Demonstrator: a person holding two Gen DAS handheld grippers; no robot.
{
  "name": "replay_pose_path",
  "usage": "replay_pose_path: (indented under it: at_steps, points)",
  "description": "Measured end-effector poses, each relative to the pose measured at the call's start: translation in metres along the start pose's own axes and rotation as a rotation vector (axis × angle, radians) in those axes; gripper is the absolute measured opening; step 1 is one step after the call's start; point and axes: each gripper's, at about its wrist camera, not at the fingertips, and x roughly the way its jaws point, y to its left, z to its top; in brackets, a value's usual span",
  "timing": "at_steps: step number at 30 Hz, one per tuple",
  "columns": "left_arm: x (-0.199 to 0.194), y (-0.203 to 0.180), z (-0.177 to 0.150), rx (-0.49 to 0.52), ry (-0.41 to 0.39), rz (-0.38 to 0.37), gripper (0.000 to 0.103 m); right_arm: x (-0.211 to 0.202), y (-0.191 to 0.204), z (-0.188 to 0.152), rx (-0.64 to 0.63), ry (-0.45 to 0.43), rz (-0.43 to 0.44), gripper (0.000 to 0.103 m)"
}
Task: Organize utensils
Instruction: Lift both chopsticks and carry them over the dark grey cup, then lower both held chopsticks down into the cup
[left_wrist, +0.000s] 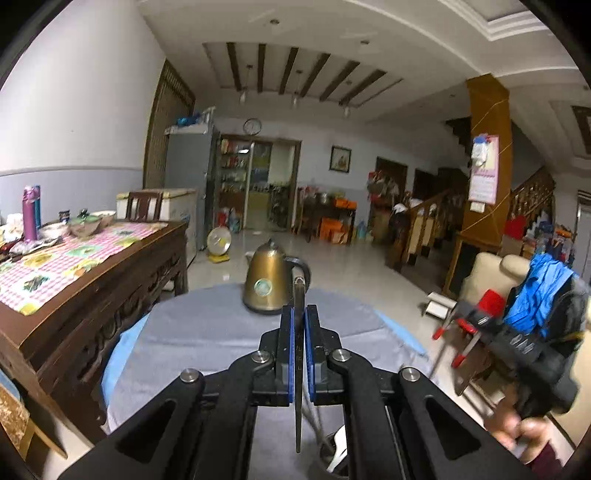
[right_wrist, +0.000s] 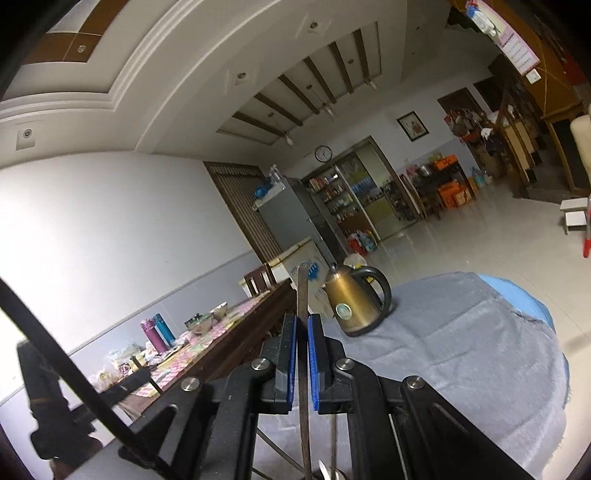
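My left gripper is shut on a thin dark utensil seen edge-on, which runs from below the blue pads up past the fingertips. In the right wrist view my right gripper is shut on a thin brownish utensil, also edge-on and standing upright between the pads. Both grippers hang above a round table with a grey cloth. Under each gripper a white spoon and metal handles show, mostly hidden. The right gripper, held by a hand, is at the right of the left wrist view.
A brass kettle stands at the table's far side. A wooden table with a checked cloth bearing bowls and bottles is to the left. Tiled floor, a red-tipped stool and a cream chair lie to the right.
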Motion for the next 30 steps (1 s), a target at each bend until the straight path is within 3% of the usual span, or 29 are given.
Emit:
replay_pose_path:
  at_steps: [6, 12, 18, 30]
  points:
    - [-0.002, -0.013, 0.001, 0.011, -0.013, -0.062, 0.005, 0.015, 0.021, -0.016, -0.077, 0.0, -0.038, 0.007]
    - [0.015, -0.015, -0.01, 0.005, 0.05, -0.086, 0.005, 0.029, 0.032, -0.035, -0.151, 0.052, -0.046, 0.007]
    - [0.029, -0.016, -0.022, -0.018, 0.104, -0.102, 0.005, 0.044, 0.027, -0.047, -0.162, 0.13, -0.079, 0.007]
    - [0.04, -0.019, -0.029, -0.024, 0.164, -0.11, 0.005, 0.052, 0.024, -0.06, -0.175, 0.191, -0.101, 0.007]
